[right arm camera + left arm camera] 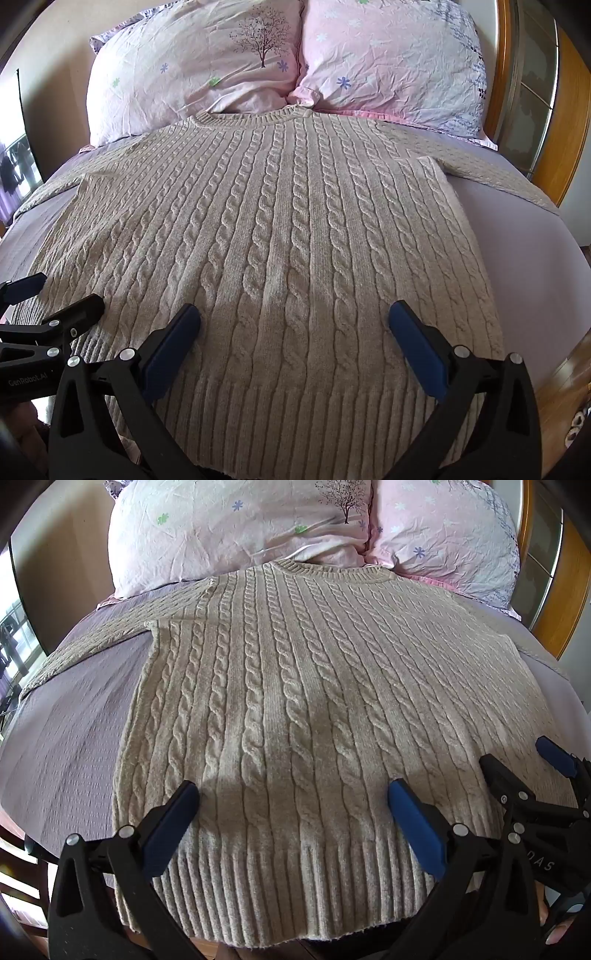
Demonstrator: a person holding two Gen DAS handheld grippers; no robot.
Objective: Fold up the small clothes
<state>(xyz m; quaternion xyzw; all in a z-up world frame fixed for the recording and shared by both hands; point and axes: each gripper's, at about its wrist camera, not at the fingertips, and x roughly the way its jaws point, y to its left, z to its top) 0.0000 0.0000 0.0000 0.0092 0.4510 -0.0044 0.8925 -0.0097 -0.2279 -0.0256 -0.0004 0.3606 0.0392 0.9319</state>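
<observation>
Left wrist: lilac bed (66, 738) under beige sweater (295, 701), two pink pillows (229, 535) behind; both grippers' jaws spread.

One sweater (295, 709), two pillows (192, 70) (391, 62), one bed (517, 236), two grippers (293, 797) (293, 317).

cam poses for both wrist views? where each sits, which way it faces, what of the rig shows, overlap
Left wrist: over the sweater hem, faces up the bed toward the pillows; own left gripper open, right gripper at right edge.
Right wrist: over the hem, further right, same heading; own right gripper open, left gripper at left edge.
Shared: sweater spread flat, collar against both pillows, purple sheet, wooden bed frame.
</observation>
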